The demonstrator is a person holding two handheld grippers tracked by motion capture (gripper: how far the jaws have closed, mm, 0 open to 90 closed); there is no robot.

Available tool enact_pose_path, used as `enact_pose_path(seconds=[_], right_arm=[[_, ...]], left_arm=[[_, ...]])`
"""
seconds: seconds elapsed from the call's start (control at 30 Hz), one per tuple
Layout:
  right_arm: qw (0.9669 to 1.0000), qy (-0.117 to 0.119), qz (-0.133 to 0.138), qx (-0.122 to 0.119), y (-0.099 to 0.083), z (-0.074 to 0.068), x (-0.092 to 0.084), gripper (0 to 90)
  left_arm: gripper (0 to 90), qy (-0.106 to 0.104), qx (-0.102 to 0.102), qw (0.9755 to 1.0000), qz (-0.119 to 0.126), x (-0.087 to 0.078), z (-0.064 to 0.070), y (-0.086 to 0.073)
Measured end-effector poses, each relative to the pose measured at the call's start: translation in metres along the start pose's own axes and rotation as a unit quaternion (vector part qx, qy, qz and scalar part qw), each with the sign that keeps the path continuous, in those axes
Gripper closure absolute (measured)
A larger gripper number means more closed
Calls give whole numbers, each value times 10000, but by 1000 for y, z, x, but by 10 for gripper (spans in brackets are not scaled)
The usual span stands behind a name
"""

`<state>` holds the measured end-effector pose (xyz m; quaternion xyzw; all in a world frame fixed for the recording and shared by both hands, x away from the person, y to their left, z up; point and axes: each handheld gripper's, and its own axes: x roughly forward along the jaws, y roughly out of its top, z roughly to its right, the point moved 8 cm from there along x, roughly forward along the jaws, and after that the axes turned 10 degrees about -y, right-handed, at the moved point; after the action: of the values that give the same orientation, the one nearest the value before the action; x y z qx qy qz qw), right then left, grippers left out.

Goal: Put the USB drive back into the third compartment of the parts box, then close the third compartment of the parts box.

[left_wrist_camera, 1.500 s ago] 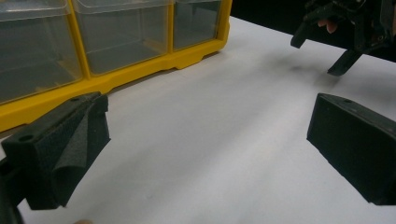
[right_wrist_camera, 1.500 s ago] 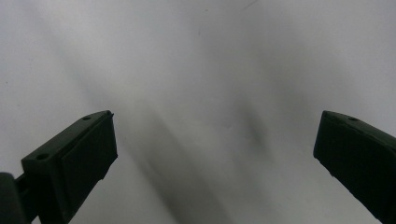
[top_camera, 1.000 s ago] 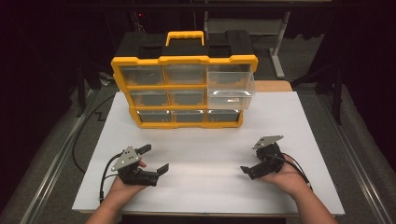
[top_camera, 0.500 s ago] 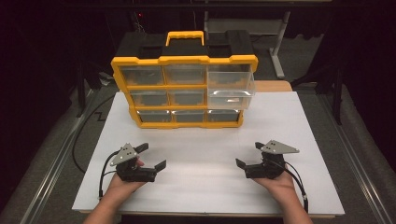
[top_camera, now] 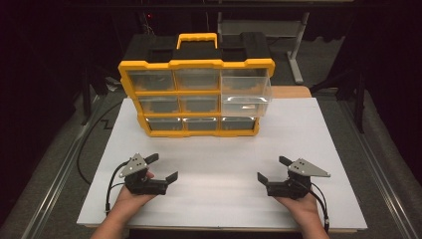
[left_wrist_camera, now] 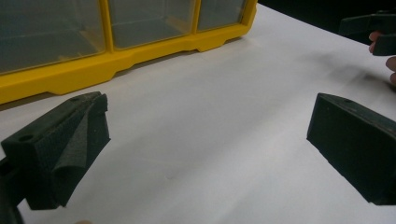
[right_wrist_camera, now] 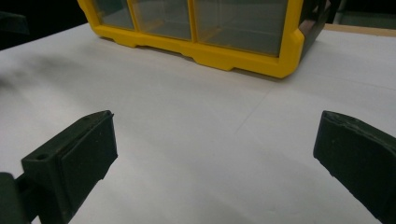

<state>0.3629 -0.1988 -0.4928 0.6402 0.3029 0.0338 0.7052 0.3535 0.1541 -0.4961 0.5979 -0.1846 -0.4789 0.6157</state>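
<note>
Near table's (top_camera: 219, 149) front edge: left claw (top_camera: 161, 167) and right claw (top_camera: 272, 168) low, jaws apart, empty, facing organizer (top_camera: 196, 83).

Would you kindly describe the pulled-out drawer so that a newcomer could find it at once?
On the white table stands a yellow organiser with three rows of clear drawers. Look at its right column, middle row: that drawer juts forward past the frame, while all its neighbours sit flush.

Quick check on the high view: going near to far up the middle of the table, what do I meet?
Left gripper and right gripper, level with each other, jaws open → bare white board → yellow drawer organizer, one clear drawer pulled out → its handle.
</note>
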Motion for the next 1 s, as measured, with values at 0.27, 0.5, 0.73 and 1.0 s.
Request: enact_pose_path(seconds=[0.27, 0.5, 0.73, 1.0], right_arm=[[9998, -68, -52, -168, 0, -4, 0, 0], [9998, -110, -14, -167, 0, -5, -3, 36], [9997, -161, 108, -124, 2, 1, -10, 158], [9997, -148, 54, -166, 1, 0, -9, 241]], left_arm=[[2, 15, -2, 10000, 42, -1, -1, 2], [2, 18, 61, 10000, 12, -2, 1, 1], [2, -5, 122, 9999, 10, -1, 6, 1], [2, -9, 102, 9999, 65, 0, 4, 2]])
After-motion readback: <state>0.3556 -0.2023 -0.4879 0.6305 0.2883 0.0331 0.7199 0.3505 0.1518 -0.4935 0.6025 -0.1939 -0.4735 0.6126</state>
